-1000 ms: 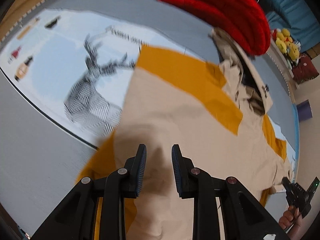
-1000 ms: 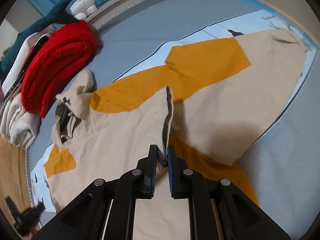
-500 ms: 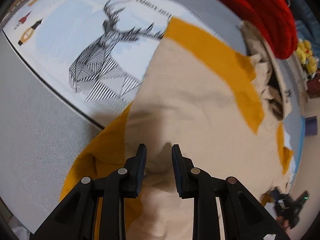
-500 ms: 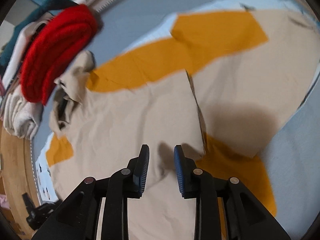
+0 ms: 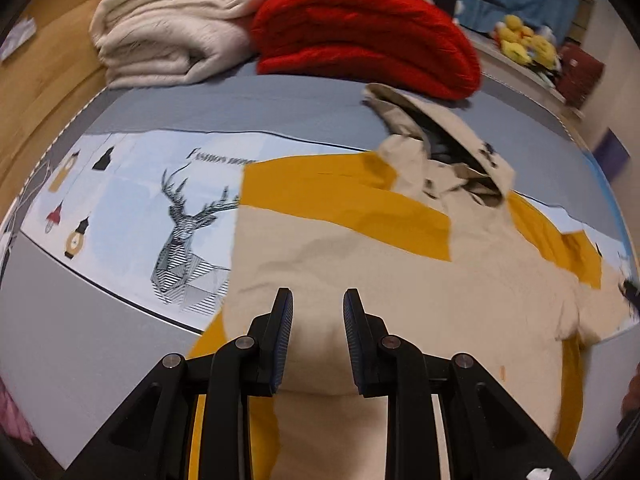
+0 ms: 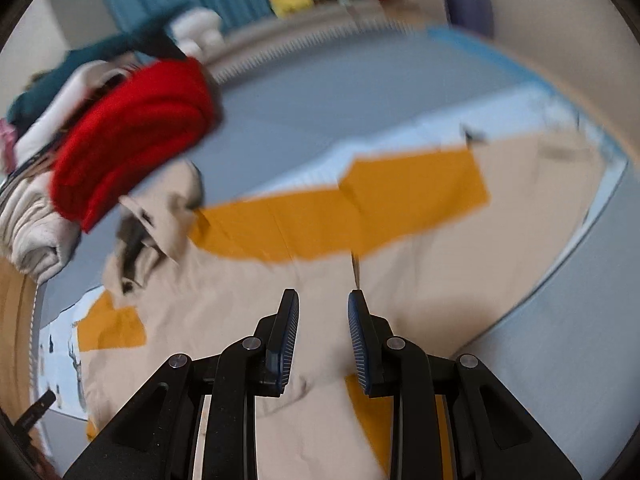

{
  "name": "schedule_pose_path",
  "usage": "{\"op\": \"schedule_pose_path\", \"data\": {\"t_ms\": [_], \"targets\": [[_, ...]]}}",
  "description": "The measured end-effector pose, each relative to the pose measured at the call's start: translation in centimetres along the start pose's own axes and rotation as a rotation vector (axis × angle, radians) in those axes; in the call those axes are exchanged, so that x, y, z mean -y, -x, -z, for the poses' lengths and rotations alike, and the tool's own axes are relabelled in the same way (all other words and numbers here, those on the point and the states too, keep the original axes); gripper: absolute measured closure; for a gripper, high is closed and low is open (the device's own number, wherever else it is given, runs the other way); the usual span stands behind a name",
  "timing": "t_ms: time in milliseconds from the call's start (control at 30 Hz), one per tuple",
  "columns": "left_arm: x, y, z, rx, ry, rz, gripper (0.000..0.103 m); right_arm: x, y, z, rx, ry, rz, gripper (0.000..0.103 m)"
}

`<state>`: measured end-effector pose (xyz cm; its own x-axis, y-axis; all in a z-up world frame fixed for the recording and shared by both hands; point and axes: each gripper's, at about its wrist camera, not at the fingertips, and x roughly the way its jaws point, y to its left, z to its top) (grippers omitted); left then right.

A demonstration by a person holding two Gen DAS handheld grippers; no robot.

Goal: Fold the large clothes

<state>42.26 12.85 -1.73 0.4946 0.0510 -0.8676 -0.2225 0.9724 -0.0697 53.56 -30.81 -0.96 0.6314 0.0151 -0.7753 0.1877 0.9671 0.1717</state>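
The large beige and mustard-yellow hooded jacket [image 5: 400,280] lies spread across the grey bed cover with a pale blue deer-print panel [image 5: 120,208], filling the centre and right of the left wrist view. By the look of it the fold is under way but far from finished: panels already lie turned over the body, with mustard patches showing at the edges, yet the garment is still wide and flat, and its crumpled beige hood [image 5: 440,148] sits loose at upper centre right. Further folds toward a compact stack like those behind it seem to remain.

The left gripper [image 5: 318,304] hangs at the bottom centre of its frame, fingers spread with nothing between them, above beige cloth. The right gripper [image 6: 323,306] is likewise parted and empty at bottom centre of its own frame, over the jacket [image 6: 280,320]; whether either touches the fabric cannot be told.

The left wrist view gives a sharp look at the deer print at left, the folded cream knitted blanket [image 5: 168,28] at upper left and the folded red knitted garment [image 5: 368,36] at upper centre. The right wrist view is motion-blurred, but it alone shows a long mustard band [image 6: 340,216] across the middle and an edge of a beige panel running up from the right finger. It shows the red knit [image 6: 132,140] at upper left.
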Motion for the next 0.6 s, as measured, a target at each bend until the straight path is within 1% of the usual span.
{"op": "schedule_pose_path", "data": {"t_ms": [100,167,300,433,600], "targets": [[1.8,0.8,1.0,0.015,-0.024,0.032,0.080,-0.7,2.6,-0.1,0.077,0.054,-0.011,0.076],[2.6,1.7,1.7,0.031,-0.030,0.051,0.080,-1.3,4.0,0.2,0.109,0.097,-0.005,0.076],[4.0,3.3,3.4,0.066,-0.046,0.074,0.080,-0.4,5.8,1.0,0.120,0.107,-0.017,0.076],[5.0,4.5,5.2,0.085,-0.055,0.084,0.080,2.6,7.5,1.5,0.137,0.083,0.001,0.076],[6.6,5.1,7.4,0.099,-0.081,0.093,0.080,8.6,8.9,1.4,0.165,0.024,0.044,0.076]]}}
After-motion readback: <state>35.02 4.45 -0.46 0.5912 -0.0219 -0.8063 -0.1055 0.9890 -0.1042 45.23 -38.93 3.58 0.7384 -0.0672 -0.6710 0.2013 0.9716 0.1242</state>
